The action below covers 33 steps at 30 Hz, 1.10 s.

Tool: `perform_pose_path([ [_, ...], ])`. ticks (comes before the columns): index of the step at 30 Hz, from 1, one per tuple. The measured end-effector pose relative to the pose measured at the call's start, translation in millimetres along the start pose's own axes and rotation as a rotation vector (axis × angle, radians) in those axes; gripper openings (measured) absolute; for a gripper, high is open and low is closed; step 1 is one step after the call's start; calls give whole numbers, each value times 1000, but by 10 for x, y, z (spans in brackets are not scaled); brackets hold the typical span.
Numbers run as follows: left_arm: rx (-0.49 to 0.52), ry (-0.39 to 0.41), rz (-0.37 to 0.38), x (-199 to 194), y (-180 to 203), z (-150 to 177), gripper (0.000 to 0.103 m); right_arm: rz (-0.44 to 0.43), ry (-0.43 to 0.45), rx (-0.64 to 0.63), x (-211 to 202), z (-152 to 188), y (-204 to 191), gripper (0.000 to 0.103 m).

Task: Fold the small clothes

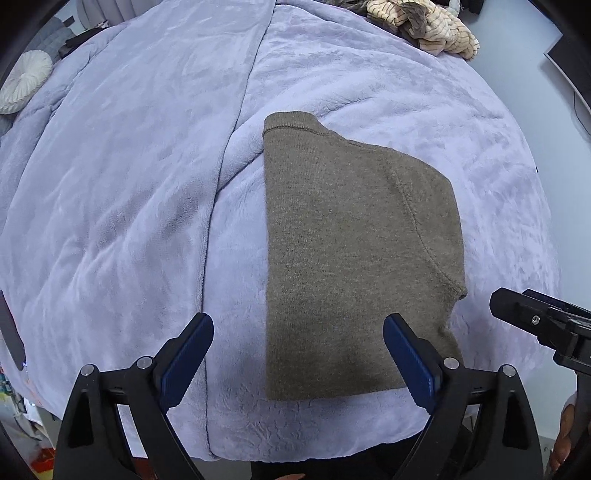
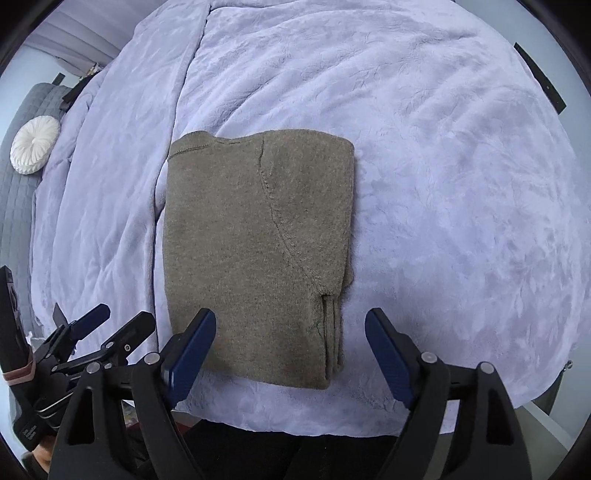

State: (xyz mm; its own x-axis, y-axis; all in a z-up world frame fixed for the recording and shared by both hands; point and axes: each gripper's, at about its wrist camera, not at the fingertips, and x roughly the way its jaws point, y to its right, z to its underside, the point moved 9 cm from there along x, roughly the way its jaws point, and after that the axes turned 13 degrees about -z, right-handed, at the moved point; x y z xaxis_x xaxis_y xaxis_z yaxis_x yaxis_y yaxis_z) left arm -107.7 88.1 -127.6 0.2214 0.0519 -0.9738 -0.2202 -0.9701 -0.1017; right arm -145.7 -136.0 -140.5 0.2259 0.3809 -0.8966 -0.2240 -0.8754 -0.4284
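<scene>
An olive-brown knit sweater [image 1: 354,251] lies folded lengthwise on the lavender blanket [image 1: 129,184], collar at the far end, hem near me. It also shows in the right wrist view [image 2: 255,251], with stacked folded edges at its right side. My left gripper [image 1: 298,328] is open and empty above the near hem, its right finger over the cloth. My right gripper [image 2: 290,325] is open and empty over the hem's right part. The right gripper's body [image 1: 546,325] shows at the left view's right edge; the left gripper [image 2: 107,328] shows at the right view's lower left.
A pile of striped beige and grey clothes [image 1: 424,26] lies at the bed's far end. A round white cushion [image 2: 35,144] sits at the far left beside a grey quilted surface [image 2: 18,206]. The bed's near edge [image 2: 295,424] is just below the grippers.
</scene>
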Motion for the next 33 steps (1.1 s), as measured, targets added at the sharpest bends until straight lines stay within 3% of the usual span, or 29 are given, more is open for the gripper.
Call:
perform_pose_path([
  [2, 3, 7, -2, -30, 12, -18, 94, 20, 12, -12, -15, -12, 5, 103],
  [13, 16, 32, -84, -74, -17, -74, 94, 136, 32, -48, -72, -51, 56, 103],
  [33, 21, 28, -138, -72, -87, -111, 94, 175, 43, -44, -100, -106, 63, 103],
])
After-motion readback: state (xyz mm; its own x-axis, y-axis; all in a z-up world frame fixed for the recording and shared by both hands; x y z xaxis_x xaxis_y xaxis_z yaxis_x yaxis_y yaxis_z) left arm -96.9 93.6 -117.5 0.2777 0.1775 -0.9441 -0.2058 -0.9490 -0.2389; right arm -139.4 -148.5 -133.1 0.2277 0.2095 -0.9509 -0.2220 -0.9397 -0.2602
